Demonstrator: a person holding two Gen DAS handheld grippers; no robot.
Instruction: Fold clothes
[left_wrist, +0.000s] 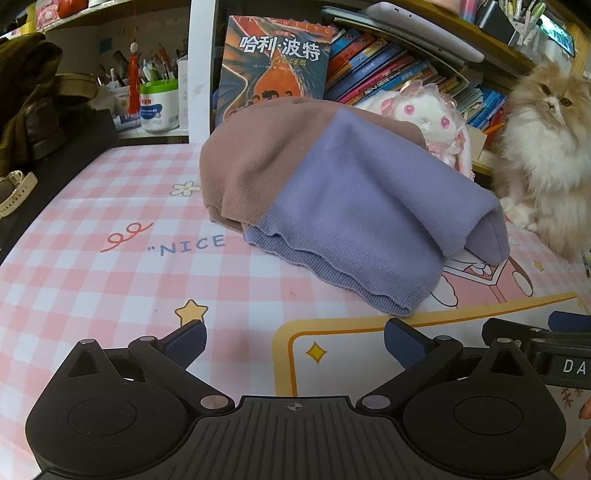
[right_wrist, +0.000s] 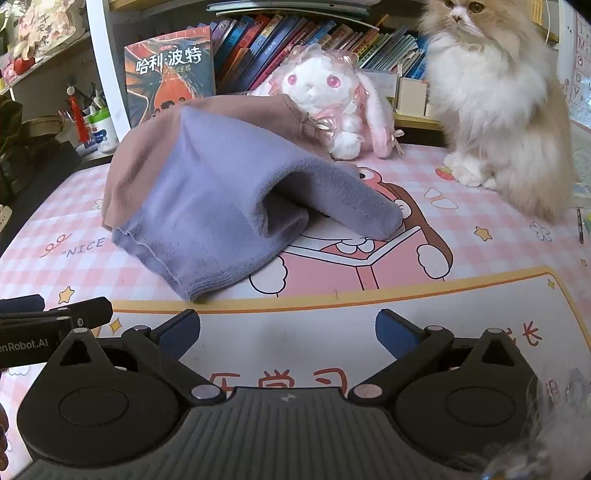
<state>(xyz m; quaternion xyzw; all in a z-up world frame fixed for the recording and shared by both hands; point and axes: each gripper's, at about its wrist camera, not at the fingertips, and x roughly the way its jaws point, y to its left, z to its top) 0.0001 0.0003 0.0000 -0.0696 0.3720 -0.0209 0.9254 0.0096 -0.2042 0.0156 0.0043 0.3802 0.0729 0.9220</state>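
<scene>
both sets of tongs spread wide and empty: left tongs (left_wrist: 295, 341) and right tongs (right_wrist: 288, 332) side by side, low over the near part of the worktop (left_wrist: 110, 280), nothing between the pads. ahead of both, well clear of the fingertips, a knit sweater (left_wrist: 325, 192) in mauve and lilac, heaped in a loose, half-folded mound on the checked mat, seen from the right tongs too (right_wrist: 207, 192). soft and limp by the look of it, light, likely to sag and slide rather than hold a crease; no stiffness to lean on. best holds probably at the ribbed hem (left_wrist: 369, 291), the corner nearest the left tongs, and at the folded sleeve end (right_wrist: 373, 218) lying ahead of the right tongs. layers at the hem stacked thin, so a pinch may catch one ply or all; hard to tell which. open room plentiful between tongs and cloth and off to the left. tighter beyond and to the right: a fluffy cat (right_wrist: 498, 103) sitting on the worktop near the sleeve, a plush rabbit (right_wrist: 328, 99) touching the far edge of the sweater, an upright book (left_wrist: 273, 66) and shelves just behind.
</scene>
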